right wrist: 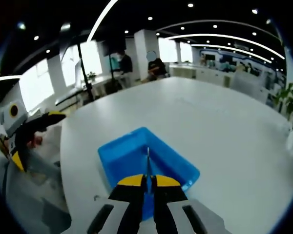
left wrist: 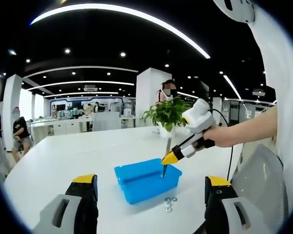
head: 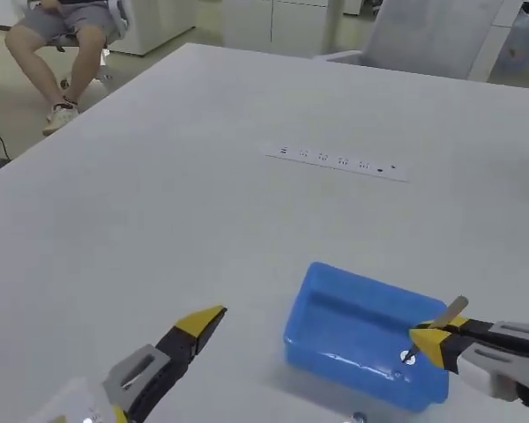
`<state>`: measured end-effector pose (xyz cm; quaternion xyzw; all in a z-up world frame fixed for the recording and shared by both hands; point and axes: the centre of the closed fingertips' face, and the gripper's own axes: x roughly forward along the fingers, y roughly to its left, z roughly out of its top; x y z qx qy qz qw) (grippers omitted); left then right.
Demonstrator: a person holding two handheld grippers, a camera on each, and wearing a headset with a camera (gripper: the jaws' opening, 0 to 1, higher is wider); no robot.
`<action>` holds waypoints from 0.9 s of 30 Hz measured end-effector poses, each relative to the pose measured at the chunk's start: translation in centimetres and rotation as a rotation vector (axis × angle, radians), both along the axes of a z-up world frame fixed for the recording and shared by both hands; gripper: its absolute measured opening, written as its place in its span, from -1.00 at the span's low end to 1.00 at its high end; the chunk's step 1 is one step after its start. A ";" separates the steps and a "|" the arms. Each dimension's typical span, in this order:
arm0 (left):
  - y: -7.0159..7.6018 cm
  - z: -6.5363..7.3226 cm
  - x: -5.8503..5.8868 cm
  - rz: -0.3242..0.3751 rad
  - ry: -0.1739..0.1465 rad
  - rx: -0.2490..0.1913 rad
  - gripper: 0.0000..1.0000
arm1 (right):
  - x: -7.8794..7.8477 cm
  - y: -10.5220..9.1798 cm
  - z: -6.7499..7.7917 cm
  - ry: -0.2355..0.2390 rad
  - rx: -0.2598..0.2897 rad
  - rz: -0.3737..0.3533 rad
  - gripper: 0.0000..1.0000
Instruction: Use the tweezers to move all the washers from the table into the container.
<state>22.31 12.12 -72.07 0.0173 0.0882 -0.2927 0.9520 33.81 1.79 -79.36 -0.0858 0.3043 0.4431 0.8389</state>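
The pale table (head: 203, 176) runs wide and bare to the left of and beyond the blue container (head: 335, 357), with its far edge high in the head view and a flat power strip (head: 339, 162) lying well apart from the work. The container sits near the person's side of the table, and its floor looks bare where it shows. The left gripper (left wrist: 150, 181) hovers low over open table to the left of the container, angled towards it, jaws spread wide and holding nothing. The right gripper (right wrist: 148, 181) comes in from the right, pitched downwards above the container's near right corner, jaws pressed together on the tweezers (right wrist: 148, 161), whose points dip into the container. The head view cuts off the bodies of both grippers. At the tweezer tips a small pale ring (head: 409, 357) shows, too small to tell surely as a washer. Loose washers (left wrist: 169, 203) lie in a small cluster on the table just beside the container's near wall.
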 end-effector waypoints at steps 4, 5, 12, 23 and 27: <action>-0.1 -0.2 0.0 -0.002 0.013 -0.006 0.83 | 0.5 -0.2 -0.7 0.016 -0.003 -0.013 -0.94; -0.1 -0.2 0.0 0.000 0.017 -0.004 0.83 | 0.4 -0.2 -0.9 0.012 -0.013 -0.008 -0.94; -0.2 -0.8 -0.1 -0.009 0.039 0.011 0.81 | 0.4 -0.3 -1.4 0.002 -0.046 0.014 -0.94; 0.0 -1.3 -0.2 -0.010 0.059 0.021 0.78 | 0.1 -0.2 -1.8 -0.007 -0.069 0.032 -0.93; 0.0 -1.5 -0.2 -0.013 0.064 0.028 0.78 | 0.1 -0.3 -1.7 -0.014 -0.067 0.028 -0.93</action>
